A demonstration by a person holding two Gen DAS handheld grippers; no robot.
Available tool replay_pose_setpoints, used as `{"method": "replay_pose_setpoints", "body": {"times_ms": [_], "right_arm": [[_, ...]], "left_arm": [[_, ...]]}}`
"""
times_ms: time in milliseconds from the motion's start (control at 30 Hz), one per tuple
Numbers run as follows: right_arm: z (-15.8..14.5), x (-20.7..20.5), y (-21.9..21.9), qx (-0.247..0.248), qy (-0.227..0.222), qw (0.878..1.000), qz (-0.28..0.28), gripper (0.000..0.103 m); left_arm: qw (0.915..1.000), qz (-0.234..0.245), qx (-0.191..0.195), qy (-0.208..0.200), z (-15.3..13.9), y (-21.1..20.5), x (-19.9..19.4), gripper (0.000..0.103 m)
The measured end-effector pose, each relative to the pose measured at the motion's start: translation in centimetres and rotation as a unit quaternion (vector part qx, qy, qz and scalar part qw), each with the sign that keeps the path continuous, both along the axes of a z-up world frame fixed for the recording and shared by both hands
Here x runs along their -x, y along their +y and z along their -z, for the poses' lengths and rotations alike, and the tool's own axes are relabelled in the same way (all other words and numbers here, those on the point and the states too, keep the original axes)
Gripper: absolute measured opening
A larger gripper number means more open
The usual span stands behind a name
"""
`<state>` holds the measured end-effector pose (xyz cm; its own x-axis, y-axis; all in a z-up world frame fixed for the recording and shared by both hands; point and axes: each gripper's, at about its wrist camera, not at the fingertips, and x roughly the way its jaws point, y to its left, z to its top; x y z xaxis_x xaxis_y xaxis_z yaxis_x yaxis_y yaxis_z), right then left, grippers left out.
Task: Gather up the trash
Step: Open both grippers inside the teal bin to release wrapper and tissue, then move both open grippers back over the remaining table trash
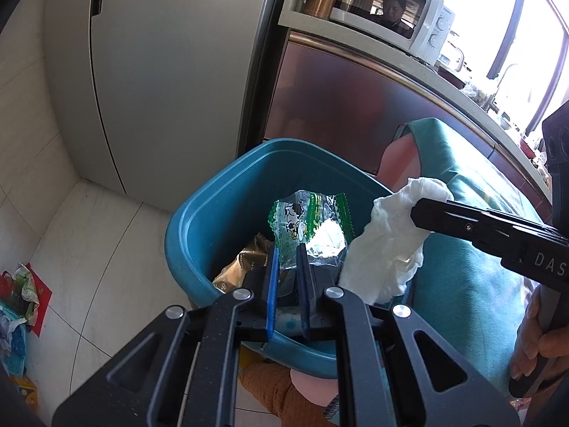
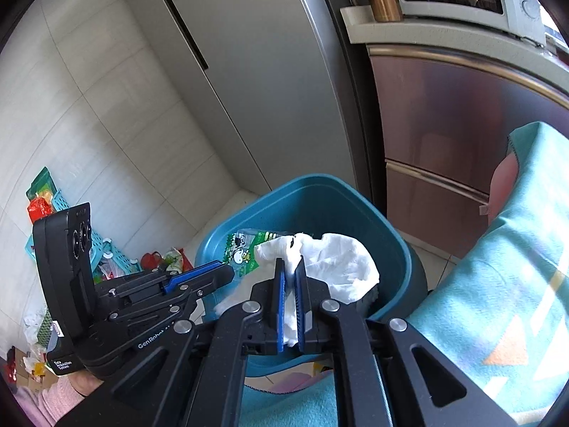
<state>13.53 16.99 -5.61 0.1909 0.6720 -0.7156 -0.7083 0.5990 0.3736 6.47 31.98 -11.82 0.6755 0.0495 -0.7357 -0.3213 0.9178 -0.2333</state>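
A blue trash bin [image 1: 185, 220] stands on the floor below both grippers. My left gripper [image 1: 288, 252] hangs over the bin's opening, shut on a clear and green snack wrapper [image 1: 309, 224] that stands up from its fingertips. A gold wrapper [image 1: 245, 263] lies inside the bin. From the right comes my right gripper [image 1: 414, 210], shut on a crumpled white tissue [image 1: 387, 249] above the bin's right rim. In the right wrist view the tissue [image 2: 338, 263] is pinched between the right gripper's [image 2: 291, 267] blue pads over the bin [image 2: 402, 249]. The left gripper [image 2: 227, 272] holds the wrapper [image 2: 245, 252] beside it.
A grey fridge [image 1: 160, 71] stands behind the bin, next to a reddish cabinet [image 1: 338, 106] with a microwave [image 1: 409, 17] on top. A teal cloth [image 1: 462, 231] drapes right of the bin. Loose trash and a light blue basket [image 2: 106, 256] lie on the tiled floor at left.
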Motion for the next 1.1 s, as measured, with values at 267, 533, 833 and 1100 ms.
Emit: {"method": "replay_pose_setpoints", "body": {"times_ms": [267,533,833,1100], "right_arm": [[0.7,-0.2,0.6,0.01,0.016,1.0,-0.005,0.008],[0.7,-0.1,0.0,0.004,0.023,1.0,0.0,0.013],[0.1,0.6,-2.7,-0.016,0.017,1.0,0.009,0.017],[-2.4,2.9,-7.8,-0.044,-0.026,0.998,0.03,0.025]], "left_arm": [[0.9999,0.0,0.012,0.012,1.5,0.3,-0.9,0.012],[0.9995,0.012,0.022,0.02,2.6,0.2,-1.6,0.011],[0.9997,0.02,0.016,-0.001,1.4,-0.8,-0.5,0.019],[0.9963,0.059,-0.01,-0.061,-2.1,-4.3,1.6,0.042]]}}
